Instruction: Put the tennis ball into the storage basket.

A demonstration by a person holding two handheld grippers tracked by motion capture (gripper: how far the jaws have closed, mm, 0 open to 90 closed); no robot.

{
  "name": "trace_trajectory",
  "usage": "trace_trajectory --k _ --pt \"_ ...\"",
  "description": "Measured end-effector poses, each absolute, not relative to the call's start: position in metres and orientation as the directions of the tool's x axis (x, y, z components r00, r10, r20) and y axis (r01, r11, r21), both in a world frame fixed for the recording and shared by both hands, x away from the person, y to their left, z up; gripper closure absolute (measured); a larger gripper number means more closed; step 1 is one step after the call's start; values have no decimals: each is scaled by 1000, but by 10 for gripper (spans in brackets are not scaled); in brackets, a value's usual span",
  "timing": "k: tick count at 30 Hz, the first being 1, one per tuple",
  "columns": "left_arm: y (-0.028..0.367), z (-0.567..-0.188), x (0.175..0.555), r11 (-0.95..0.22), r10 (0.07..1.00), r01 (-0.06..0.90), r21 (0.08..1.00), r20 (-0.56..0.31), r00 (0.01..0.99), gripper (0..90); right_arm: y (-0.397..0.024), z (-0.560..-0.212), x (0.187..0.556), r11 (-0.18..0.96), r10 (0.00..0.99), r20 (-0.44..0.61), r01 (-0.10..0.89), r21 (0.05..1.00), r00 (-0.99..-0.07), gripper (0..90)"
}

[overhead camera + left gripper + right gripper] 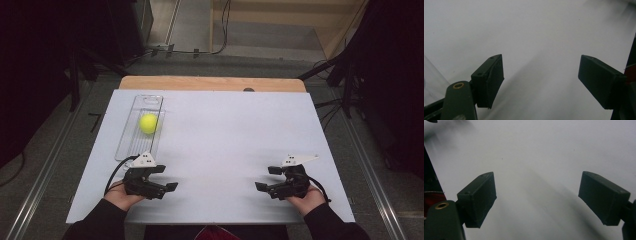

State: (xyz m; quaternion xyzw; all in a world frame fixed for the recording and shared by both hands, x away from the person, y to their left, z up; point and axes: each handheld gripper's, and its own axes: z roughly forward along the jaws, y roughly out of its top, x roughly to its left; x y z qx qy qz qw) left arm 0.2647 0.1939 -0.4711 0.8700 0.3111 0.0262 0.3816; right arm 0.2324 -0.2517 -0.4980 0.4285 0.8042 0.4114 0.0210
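Observation:
A yellow-green ball (148, 123) lies in a clear plastic tray (150, 102) at the far left of the white table. My left gripper (166, 177) rests near the front left edge, just below the tray's near end, pointing right toward the table's middle. Its jaws stand apart with bare white surface between them, as the left gripper view (541, 75) shows. My right gripper (267, 178) sits at the front right, pointing left. It is open too, with nothing between its pads (537, 195).
The white table top (225, 130) lies on a wooden board whose far edge shows behind it. Dark stands and cables crowd the floor on both sides. A small dark object (248, 90) sits at the far edge.

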Motion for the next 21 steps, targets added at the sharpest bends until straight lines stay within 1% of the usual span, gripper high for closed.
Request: trace_trajectory --k 14,21 --pt "202 -476 259 -492 590 548 677 -203 781 214 -252 -499 233 298 710 311 670 680 -632 127" --pt "203 -477 259 -487 594 541 686 -194 781 214 -252 -499 233 297 711 309 668 682 -632 127"
